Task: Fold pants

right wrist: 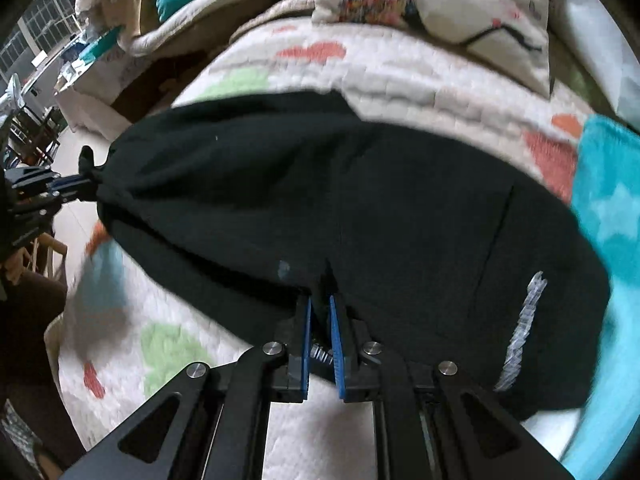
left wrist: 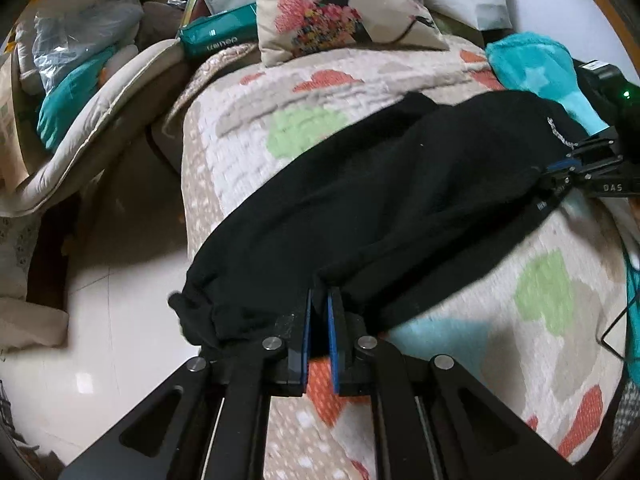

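Observation:
Black pants (left wrist: 380, 200) lie stretched across a quilted bed cover with coloured patches (left wrist: 304, 128). My left gripper (left wrist: 319, 300) is shut on the bunched leg end of the pants at the bed's left edge. My right gripper (right wrist: 320, 304) is shut on the waist end, near a white drawstring (right wrist: 524, 332). In the right wrist view the pants (right wrist: 340, 200) span the frame, with the left gripper (right wrist: 76, 184) pinching the far end. In the left wrist view the right gripper (left wrist: 560, 176) pinches the far end at right. The fabric hangs taut between both.
A printed pillow (left wrist: 344, 8) lies at the head of the bed. A turquoise blanket (left wrist: 536, 68) sits at the right, also in the right wrist view (right wrist: 616, 216). Left of the bed are pale floor (left wrist: 120, 320), a cushioned seat (left wrist: 100, 100) and bags (left wrist: 76, 28).

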### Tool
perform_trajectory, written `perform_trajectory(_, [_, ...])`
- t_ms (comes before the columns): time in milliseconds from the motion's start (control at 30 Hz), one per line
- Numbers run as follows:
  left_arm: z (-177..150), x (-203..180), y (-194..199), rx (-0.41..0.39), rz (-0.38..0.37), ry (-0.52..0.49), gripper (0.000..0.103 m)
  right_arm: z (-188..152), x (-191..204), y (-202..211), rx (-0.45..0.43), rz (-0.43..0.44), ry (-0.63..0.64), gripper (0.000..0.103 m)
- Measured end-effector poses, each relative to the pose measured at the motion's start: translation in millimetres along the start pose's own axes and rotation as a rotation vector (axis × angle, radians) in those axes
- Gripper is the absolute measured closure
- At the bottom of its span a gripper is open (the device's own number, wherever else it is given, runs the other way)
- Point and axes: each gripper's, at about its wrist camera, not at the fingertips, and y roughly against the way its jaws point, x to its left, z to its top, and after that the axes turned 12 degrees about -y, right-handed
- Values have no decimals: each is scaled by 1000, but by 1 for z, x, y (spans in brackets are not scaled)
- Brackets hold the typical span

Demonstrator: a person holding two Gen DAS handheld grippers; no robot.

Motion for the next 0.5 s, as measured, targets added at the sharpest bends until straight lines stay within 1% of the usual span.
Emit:
perform_trajectory(100, [-9, -4, 2, 39, 15, -13, 92, -12, 3, -4, 16, -6, 8, 92])
perform_trajectory(167, [-16, -3, 5, 61, 6, -10, 90, -16, 3, -4, 19, -7, 4, 88])
perform_trajectory(233, [-24, 5, 16, 73, 2, 17, 82, -19, 2, -3, 28, -12, -6, 84])
perform_trajectory(267, [-27, 9, 21, 68, 1, 30, 82, -21, 1, -3, 37, -15, -10, 82])
perform_trajectory(300, [-31, 16, 31, 54, -1, 60, 80, -23, 0, -1, 43, -25, -14, 75])
perform_trajectory(333, [-34, 23, 41, 39, -3, 89, 75, -24, -1, -1, 48, -37, -19, 66])
perform_trajectory(367, [-38, 31, 51, 19, -5, 125, 71, -26, -2, 0, 52, -46, -23, 61])
perform_trajectory(400, [-40, 37, 58, 6, -2, 152, 65, -28, -3, 2, 56, -56, -25, 56])
perform_trajectory(433, [-43, 46, 66, -11, 7, 193, 63, -28, -4, 4, 56, -65, -28, 55])
perform_trajectory(500, [-43, 62, 73, -25, 26, 268, 63, -30, -5, 11, 47, -60, -37, 55])
